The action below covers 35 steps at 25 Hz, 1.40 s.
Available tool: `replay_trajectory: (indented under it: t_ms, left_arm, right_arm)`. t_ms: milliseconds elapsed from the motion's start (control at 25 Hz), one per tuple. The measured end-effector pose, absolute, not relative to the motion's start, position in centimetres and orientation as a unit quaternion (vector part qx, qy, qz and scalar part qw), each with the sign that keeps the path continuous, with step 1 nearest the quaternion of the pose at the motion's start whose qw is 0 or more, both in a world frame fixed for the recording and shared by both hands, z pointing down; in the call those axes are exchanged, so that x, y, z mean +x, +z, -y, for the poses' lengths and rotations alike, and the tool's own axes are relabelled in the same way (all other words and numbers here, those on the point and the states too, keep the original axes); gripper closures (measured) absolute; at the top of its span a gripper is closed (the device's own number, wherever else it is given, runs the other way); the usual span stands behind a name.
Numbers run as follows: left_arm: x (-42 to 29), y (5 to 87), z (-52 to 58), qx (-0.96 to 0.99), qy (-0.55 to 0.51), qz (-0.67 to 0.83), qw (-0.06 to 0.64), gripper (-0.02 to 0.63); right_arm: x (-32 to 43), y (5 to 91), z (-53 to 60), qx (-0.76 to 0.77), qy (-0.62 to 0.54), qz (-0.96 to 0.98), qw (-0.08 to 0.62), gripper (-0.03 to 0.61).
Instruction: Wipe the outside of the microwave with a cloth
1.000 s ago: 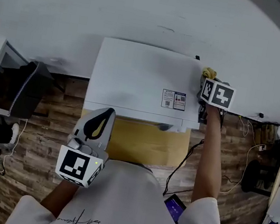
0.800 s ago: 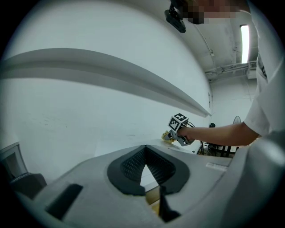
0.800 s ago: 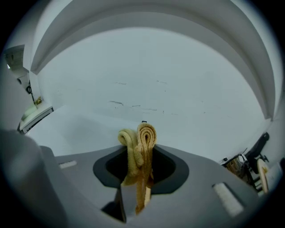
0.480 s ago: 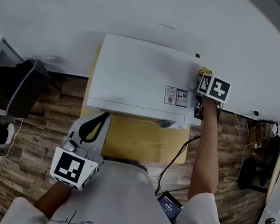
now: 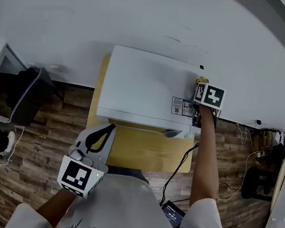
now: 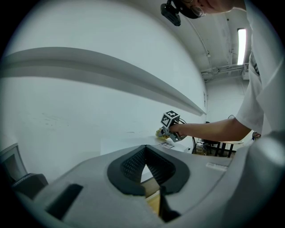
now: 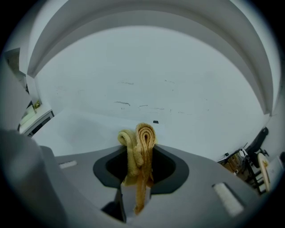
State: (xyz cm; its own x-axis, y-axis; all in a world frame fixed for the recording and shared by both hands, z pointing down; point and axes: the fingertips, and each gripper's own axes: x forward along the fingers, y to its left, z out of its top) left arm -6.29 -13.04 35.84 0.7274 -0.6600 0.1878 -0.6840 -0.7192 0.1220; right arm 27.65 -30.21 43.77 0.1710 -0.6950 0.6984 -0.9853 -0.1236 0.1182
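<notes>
One cloth [image 7: 144, 133] in right claw [image 7: 139, 171], microwave [image 5: 147, 87] edge

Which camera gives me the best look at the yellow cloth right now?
The right gripper view: the folded yellow cloth sits clamped in the right gripper. Head view shows only a scrap; left gripper view, a distant speck.

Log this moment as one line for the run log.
right hand-held gripper: shut on yellow cloth, at right rear of microwave top | left hand-held gripper: shut, empty, off microwave

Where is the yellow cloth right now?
The cloth is pinched in the right gripper, by the far right corner of the microwave in the head view.
</notes>
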Motion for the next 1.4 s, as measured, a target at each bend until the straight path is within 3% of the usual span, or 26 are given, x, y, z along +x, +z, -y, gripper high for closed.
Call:
replay_trajectory:
  t_ms: [680, 1400]
  left_arm:
    - [-6.4, 34.7, 11.4, 0.928, 0.043, 0.361, 0.085, 0.624]
    - [-9.3, 34.2, 11.7, 0.916, 0.024, 0.390, 0.086, 0.624]
  right_arm:
    - [21.0, 43.6, 31.1, 0.677, 0.259, 0.630, 0.277, 0.456]
    - [7.5, 43.8, 33.5, 0.597, 0.258, 0.707, 0.278, 0.456]
